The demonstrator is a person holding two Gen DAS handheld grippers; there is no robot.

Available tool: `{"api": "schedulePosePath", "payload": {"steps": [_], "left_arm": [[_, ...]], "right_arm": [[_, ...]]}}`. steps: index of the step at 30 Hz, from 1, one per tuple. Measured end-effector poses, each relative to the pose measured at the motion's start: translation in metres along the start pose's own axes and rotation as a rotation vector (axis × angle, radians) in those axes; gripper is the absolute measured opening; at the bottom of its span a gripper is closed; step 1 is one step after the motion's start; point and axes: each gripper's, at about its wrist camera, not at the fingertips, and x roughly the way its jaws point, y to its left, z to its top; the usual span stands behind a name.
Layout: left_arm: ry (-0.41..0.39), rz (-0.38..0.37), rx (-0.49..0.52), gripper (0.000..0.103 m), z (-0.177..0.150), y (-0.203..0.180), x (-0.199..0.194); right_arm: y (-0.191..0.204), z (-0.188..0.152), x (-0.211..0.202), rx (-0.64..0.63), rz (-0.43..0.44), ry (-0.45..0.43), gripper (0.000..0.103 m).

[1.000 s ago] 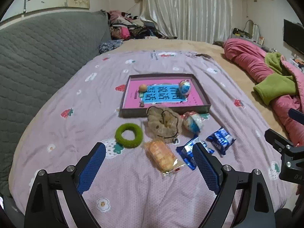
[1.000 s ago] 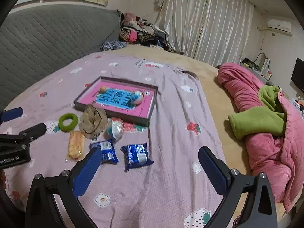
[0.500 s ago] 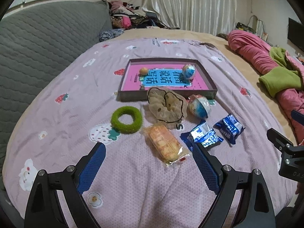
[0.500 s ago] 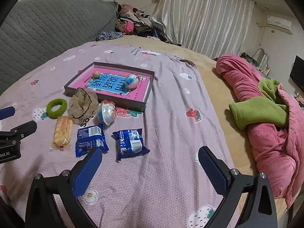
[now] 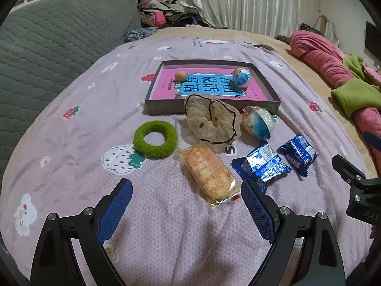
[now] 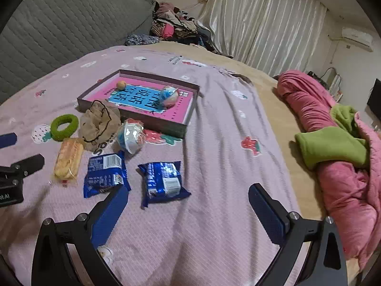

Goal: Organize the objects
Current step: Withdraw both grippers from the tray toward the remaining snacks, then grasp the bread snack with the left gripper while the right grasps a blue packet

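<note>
A lilac strawberry-print bedspread [image 5: 71, 128] covers the bed, with a grey quilted headboard [image 5: 47, 38] behind it and pale curtains [image 6: 266, 28] beyond. Snack packets [image 6: 104, 174] lie mid-spread, before the shallow tray [image 5: 164, 107]. Left gripper [image 5: 187, 205] and right gripper [image 6: 188, 211] both hover with jaws apart, holding nothing.

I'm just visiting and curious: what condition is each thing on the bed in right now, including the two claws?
Left gripper: open, empty.
Right gripper: open, empty.
Box: open, no lid, book inside.
Orange ball: in the box.
Blue ball: in the box.
Green ring: flat on the bed.
Scrunchie: crumpled, against the box.
Cup: tipped on its side.
Biscuit pack: sealed, lying flat.
Blue packets: sealed, side by side.
</note>
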Motion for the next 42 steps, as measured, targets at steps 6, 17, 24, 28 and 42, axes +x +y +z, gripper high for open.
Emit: {"api": "schedulePosePath", "payload": {"steps": [6,17,24,28,42], "left_arm": [[0.024,0.015,-0.033,0.093,0.005,0.000,0.016],[0.037,0.017,-0.085,0.093,0.011,-0.002,0.041],[0.060,0.020,-0.115,0.093,0.013,-0.001,0.060],[0.068,0.022,-0.125,0.093,0.016,-0.001,0.068],[0.101,0.050,-0.134,0.093,0.013,-0.016,0.087]], "right_arm": [[0.004,0.001,0.016,-0.013,0.018,0.013,0.102],[-0.002,0.000,0.051,-0.012,0.039,0.050,0.102],[-0.001,0.000,0.067,-0.006,0.067,0.071,0.102],[0.002,-0.001,0.075,-0.018,0.066,0.081,0.102],[0.012,0.000,0.098,-0.060,0.060,0.107,0.102]]}}
